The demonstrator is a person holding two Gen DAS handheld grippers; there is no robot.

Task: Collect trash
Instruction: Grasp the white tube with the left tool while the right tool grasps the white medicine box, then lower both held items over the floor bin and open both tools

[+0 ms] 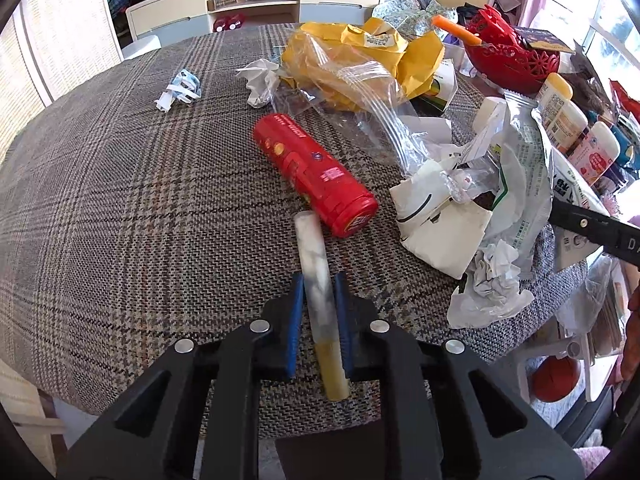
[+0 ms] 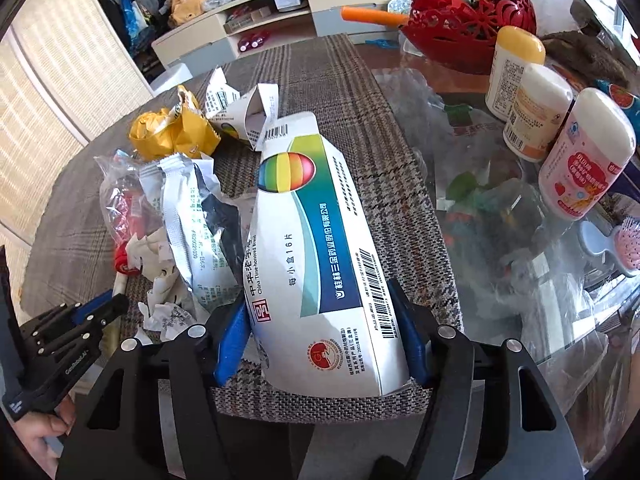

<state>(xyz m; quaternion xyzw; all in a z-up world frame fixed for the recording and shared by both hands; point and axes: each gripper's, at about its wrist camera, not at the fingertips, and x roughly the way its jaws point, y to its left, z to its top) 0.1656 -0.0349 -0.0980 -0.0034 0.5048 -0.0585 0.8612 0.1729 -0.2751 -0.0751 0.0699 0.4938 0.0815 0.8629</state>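
Over on the plaid table mat [image 1: 120, 200], one small crumpled scrap [image 1: 180, 90] sits far left. Left gripper [image 1: 319, 280] has its two blue fingers nearly together, pinching one pale wrapped stick [image 1: 316, 276]; one red canister [image 1: 316, 174] lies just beyond. Right gripper [image 2: 320, 308], fingers spread wide, clamps one flattened medicine box [image 2: 316, 240]. Far right: three white bottles [image 2: 536, 112] standing beside one red basket [image 2: 468, 28].
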